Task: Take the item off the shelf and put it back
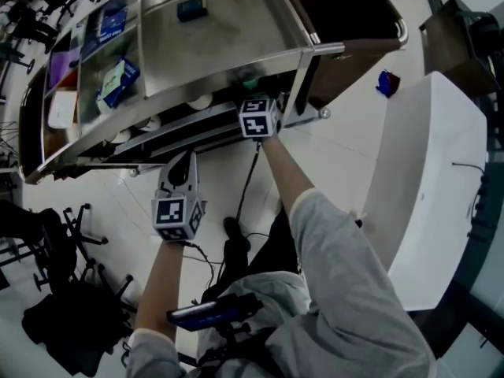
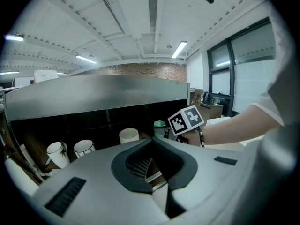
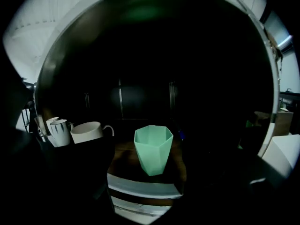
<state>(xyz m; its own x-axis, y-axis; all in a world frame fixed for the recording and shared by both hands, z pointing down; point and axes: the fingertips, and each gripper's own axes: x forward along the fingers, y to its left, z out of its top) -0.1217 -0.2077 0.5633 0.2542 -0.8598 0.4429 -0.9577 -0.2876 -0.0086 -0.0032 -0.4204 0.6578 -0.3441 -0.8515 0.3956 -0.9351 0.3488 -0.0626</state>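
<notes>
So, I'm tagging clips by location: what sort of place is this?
Probably an office or lab workroom: a stainless-steel shelf rack holding white ceramic mugs and a green faceted cup, under ceiling strip lights.

In the right gripper view the right gripper's [image 3: 147,187] fingers [image 3: 79,172] are only dark shapes at 4 and 8 o'clock of the cup [image 3: 153,149]. Their tips are lost in shadow, and one cuts off the mugs [image 3: 86,131] at 9 o'clock.

In the head view the bench [image 1: 228,30] top hides those fingers and leaves just the cube [image 1: 259,117]. The mugs under it show as slivers, and the print on the box [image 1: 118,83] is too small to read.

In the left gripper view the left gripper [image 2: 157,172] covers the mugs' bases, and most of the cup is hidden.
</notes>
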